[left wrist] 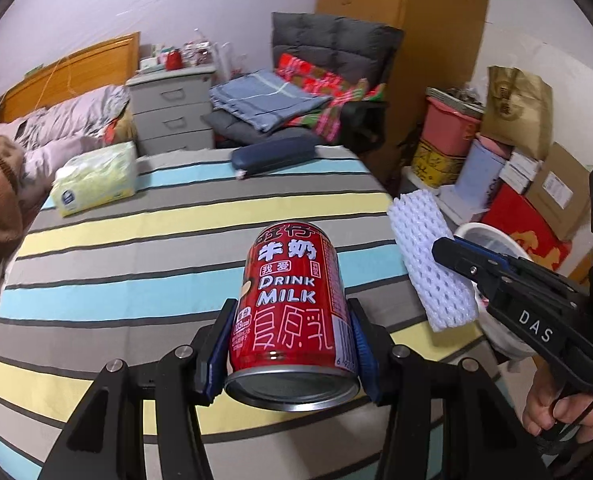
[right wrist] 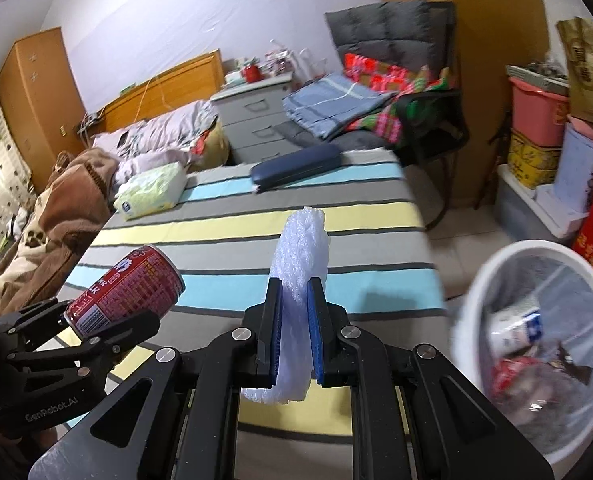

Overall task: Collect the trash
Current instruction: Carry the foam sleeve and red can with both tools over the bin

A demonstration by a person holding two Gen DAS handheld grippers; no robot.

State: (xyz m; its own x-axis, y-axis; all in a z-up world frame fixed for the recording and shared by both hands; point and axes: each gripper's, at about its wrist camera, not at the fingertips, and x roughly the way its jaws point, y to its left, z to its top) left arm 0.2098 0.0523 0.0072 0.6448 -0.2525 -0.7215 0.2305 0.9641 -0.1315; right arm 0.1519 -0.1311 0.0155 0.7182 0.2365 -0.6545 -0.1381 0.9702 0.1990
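While clamped: can (left wrist: 292, 312) between left gripper (left wrist: 290, 354) pads

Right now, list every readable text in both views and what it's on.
"DRINK MILK": red metal milk can clamped in the left gripper; its Chinese characters are legible, its fine print too small.
"DAS": black right gripper.
"GenRobot.AI": left gripper body.
Pale green tissue pack logo: blurred.

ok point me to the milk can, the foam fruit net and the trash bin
milk can (left wrist: 292, 300), left wrist view, on its red printed side
foam fruit net (right wrist: 302, 252), right wrist view, on the white mesh above the pads
trash bin (right wrist: 492, 268), right wrist view, on its white rim
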